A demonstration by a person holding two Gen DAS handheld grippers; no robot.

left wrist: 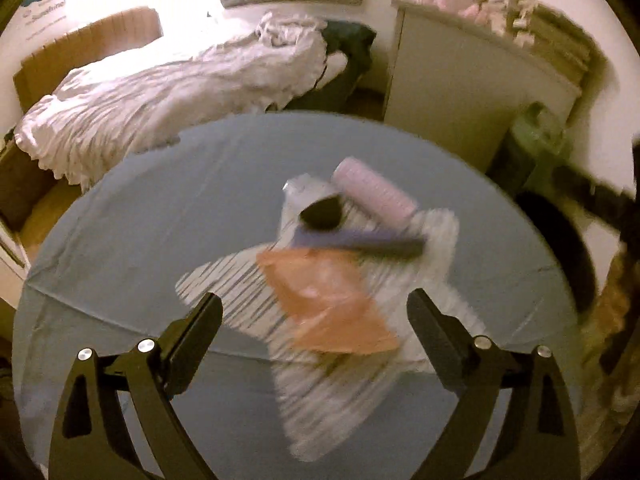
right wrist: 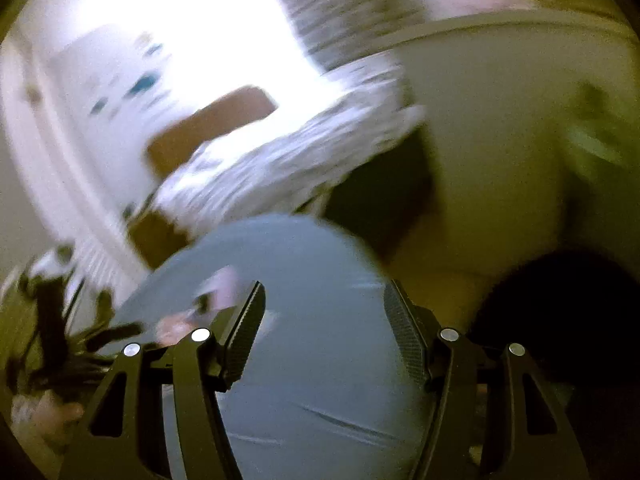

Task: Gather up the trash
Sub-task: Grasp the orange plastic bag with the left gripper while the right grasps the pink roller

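In the left wrist view an orange plastic wrapper (left wrist: 332, 304) lies on a grey-striped white cloth (left wrist: 432, 236) on the round blue-covered table (left wrist: 152, 208). Behind it lie a pink roller (left wrist: 374, 190) with a purple and black handle (left wrist: 360, 240) and a small black round thing (left wrist: 320, 212). My left gripper (left wrist: 316, 308) stands open above the wrapper without touching it. My right gripper (right wrist: 324, 300) is open over bare blue cloth (right wrist: 320, 360), with nothing between its fingers. The right wrist view is heavily blurred; the pink roller (right wrist: 224, 282) shows faintly at its left.
A bed with white ruffled bedding (left wrist: 160, 96) and a cardboard box (left wrist: 92, 40) stand behind the table. A beige cabinet (left wrist: 460, 80) with plush toys is at back right. A dark round shape (left wrist: 560, 240) sits beyond the table's right edge. A hand (right wrist: 40, 412) shows lower left.
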